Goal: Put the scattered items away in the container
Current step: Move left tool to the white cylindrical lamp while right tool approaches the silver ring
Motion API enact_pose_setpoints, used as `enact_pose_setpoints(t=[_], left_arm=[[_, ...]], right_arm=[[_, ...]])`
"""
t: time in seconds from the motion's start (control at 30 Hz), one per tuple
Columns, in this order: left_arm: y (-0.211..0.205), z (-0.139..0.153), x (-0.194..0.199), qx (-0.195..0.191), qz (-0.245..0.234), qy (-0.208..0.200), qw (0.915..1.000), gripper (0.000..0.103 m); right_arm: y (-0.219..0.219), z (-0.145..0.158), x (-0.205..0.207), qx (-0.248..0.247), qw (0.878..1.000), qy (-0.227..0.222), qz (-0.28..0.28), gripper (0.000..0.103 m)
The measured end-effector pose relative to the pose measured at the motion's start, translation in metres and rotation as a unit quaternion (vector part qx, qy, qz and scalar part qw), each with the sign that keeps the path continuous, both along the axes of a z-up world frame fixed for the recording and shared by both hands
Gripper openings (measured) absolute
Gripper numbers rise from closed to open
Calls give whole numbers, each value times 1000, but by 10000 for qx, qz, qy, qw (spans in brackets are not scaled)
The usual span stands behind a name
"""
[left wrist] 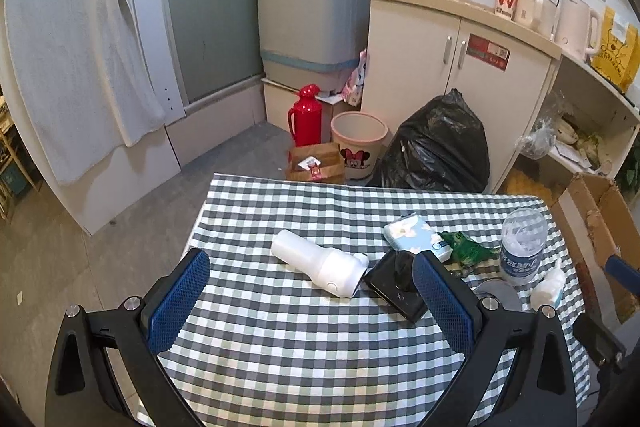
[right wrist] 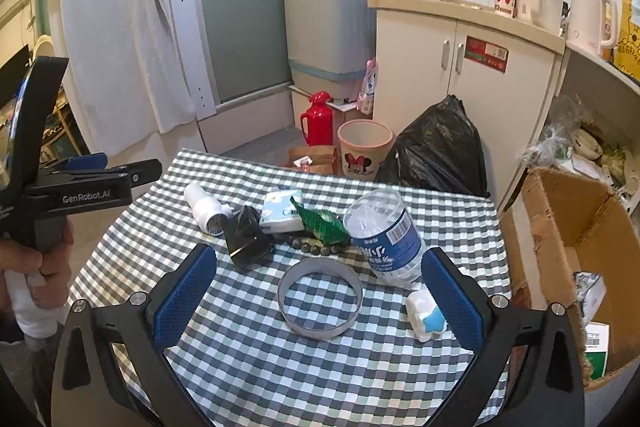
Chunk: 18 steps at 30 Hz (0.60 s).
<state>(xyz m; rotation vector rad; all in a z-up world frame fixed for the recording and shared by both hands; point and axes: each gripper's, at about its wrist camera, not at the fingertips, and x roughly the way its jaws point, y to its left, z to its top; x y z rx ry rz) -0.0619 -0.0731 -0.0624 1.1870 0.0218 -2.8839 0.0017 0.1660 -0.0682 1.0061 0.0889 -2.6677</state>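
Both jaws stand wide apart and hold nothing: the left gripper [left wrist: 311,301] hovers over the checked tablecloth [left wrist: 280,347] before the white bottle [left wrist: 320,261]. The right gripper [right wrist: 320,297] frames the metal ring [right wrist: 320,297], with the cardboard box [right wrist: 568,227] beside the table.

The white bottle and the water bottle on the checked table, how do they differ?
The white bottle lies on its side; the water bottle stands upright. The white bottle is opaque and plain; the water bottle is clear plastic with a blue label. The white bottle lies toward the table's left side beside a black object; the water bottle stands toward the right, nearer the cardboard box. Both rest on the checked cloth, and neither gripper holds either.
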Motion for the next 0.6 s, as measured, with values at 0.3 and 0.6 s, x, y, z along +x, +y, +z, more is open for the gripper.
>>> enact_pose_setpoints(t=[0.3,0.6], left_arm=[[0,-29,-27,-69,181,-427,9989,103],[-1,-59,-57,58,292,-782,9965,103]], right_arm=[[-8,-24,-14,-37,9994,-306,166,103],[-18,-47,-26,45,9979,-546,336,103]])
